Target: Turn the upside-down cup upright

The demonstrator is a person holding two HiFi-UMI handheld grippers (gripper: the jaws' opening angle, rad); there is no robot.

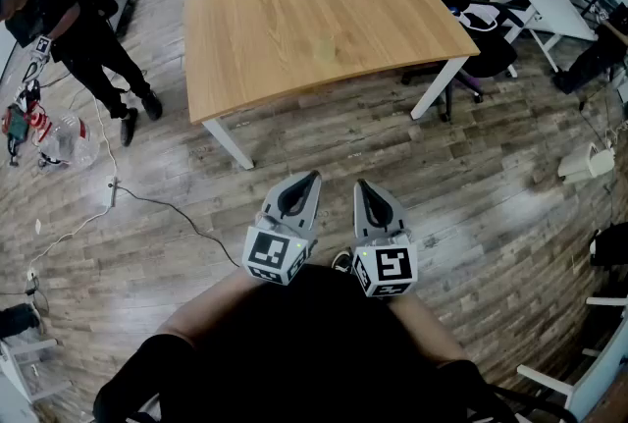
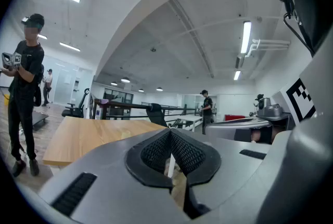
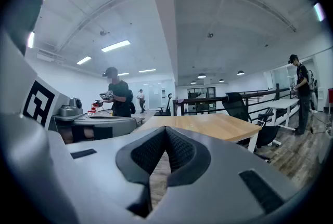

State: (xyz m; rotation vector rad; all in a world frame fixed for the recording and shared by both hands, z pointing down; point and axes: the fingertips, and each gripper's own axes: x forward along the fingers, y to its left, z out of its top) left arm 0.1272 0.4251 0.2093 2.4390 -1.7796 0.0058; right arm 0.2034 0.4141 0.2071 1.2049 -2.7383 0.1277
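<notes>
The left gripper (image 1: 315, 175) and right gripper (image 1: 359, 184) sit side by side, close to the person's body, over the wood floor (image 1: 471, 205) and pointing toward the far table (image 1: 324, 24). Each has its jaws pressed fully together with nothing between them. The table stands well apart from both. A person (image 1: 78, 28) stands at far left beside it. No view shows the cup
</notes>
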